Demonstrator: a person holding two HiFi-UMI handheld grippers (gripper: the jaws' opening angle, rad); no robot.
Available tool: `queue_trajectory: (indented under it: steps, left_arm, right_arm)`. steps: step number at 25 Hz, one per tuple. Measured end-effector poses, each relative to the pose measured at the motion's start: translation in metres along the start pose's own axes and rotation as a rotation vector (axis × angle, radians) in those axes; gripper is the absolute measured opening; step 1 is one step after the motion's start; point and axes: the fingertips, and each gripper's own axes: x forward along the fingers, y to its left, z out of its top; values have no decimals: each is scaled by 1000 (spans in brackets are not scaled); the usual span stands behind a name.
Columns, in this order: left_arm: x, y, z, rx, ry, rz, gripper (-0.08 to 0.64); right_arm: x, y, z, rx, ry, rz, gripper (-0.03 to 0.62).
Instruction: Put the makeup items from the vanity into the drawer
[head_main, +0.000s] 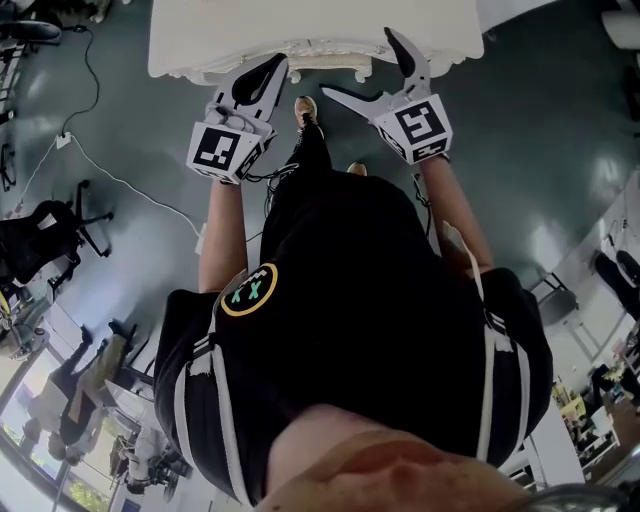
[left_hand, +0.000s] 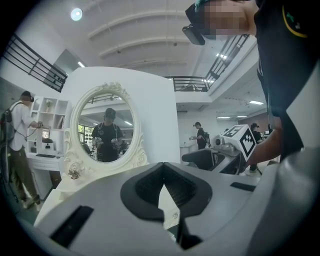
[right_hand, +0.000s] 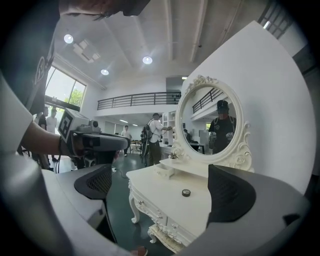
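Right gripper view showed the white vanity (right_hand: 165, 220) in the lower middle of the frame, with one small dark round makeup item (right_hand: 186, 192) lying alone on its top, below the oval mirror (right_hand: 212, 127). What looked like a small drawer (right_hand: 164, 170) stood pulled out to the item's upper left. The right gripper (right_hand: 162, 187) had its jaws spread wide with nothing between them, well short of the item. The left gripper (left_hand: 162, 172) had its pads pressed together on nothing, raised toward the mirror. By my reading, the task stood at the approach, with nothing picked up yet. The next move would call for lowering the spread right gripper around the low, flat item and pinching it close to the tabletop.
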Motion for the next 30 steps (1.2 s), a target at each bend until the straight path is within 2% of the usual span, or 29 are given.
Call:
queue_trajectory:
  steps: [7, 11, 15, 18, 22, 25, 27, 30]
  left_arm:
    - [52, 110, -39, 54, 14, -44, 18]
    - [77, 163, -50, 77, 28, -104, 18]
    - [93, 196, -60, 56, 30, -142, 18]
    - [110, 225, -63, 10, 27, -143, 18]
    - [120, 242, -73, 11, 44, -153, 18]
    - [125, 245, -78, -8, 56, -133, 18]
    - [132, 249, -81, 10, 69, -126, 18]
    - [142, 252, -79, -9, 72, -95, 18]
  right_arm:
    - [119, -47, -14, 7, 55, -21, 600]
    - [179, -72, -13, 17, 92, -44, 600]
    - [216, -86, -15, 26, 123, -61, 598]
    - [246, -101, -17, 28, 147, -63, 598]
    - [266, -113, -25, 37, 169, -57, 600]
    - [273, -119, -38, 47, 180, -42, 598]
    - [283, -128, -50, 48, 190, -28, 600]
    - [298, -144, -76, 59, 224, -3, 599]
